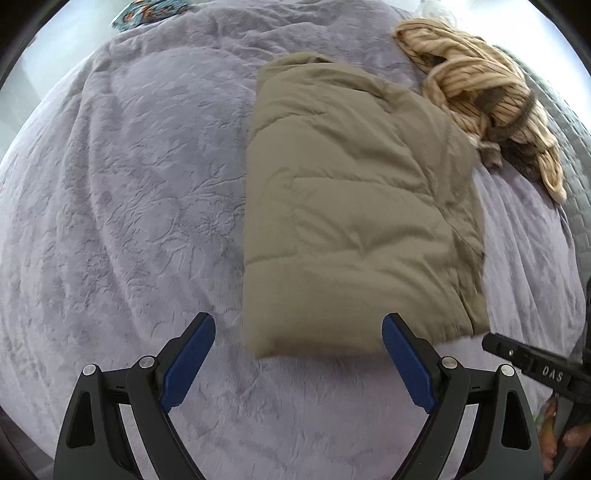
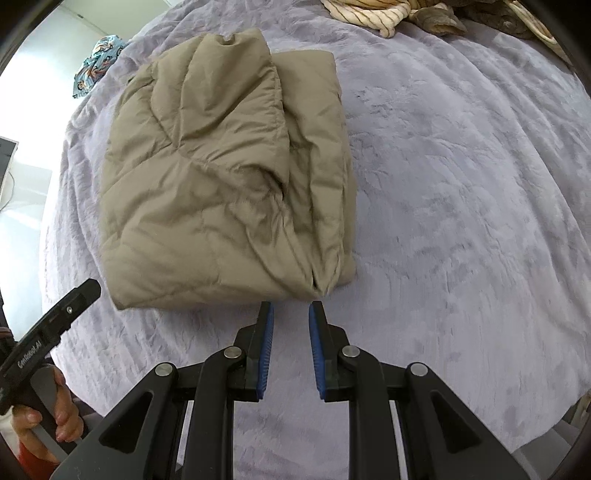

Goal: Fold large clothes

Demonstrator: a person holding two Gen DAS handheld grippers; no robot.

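Observation:
A khaki quilted jacket [image 1: 351,203] [image 2: 221,184] lies folded into a thick rectangle on the lilac plush blanket [image 1: 129,184] [image 2: 461,184]. My left gripper [image 1: 299,325] hangs above the jacket's near edge, jaws wide open and empty. My right gripper [image 2: 291,306] hovers just off the jacket's near right corner. Its blue pads stand a narrow gap apart with nothing between them. Each view catches the other gripper's black body at its edge: right gripper body [image 1: 532,365], left gripper body [image 2: 55,321], held by a hand [image 2: 62,417].
A crumpled beige striped garment [image 1: 480,85] [image 2: 369,14] lies at the far right of the bed beside the jacket. A blue patterned cloth [image 1: 147,11] [image 2: 96,59] sits at the far left edge. A grey quilted cover [image 1: 576,166] borders the right side.

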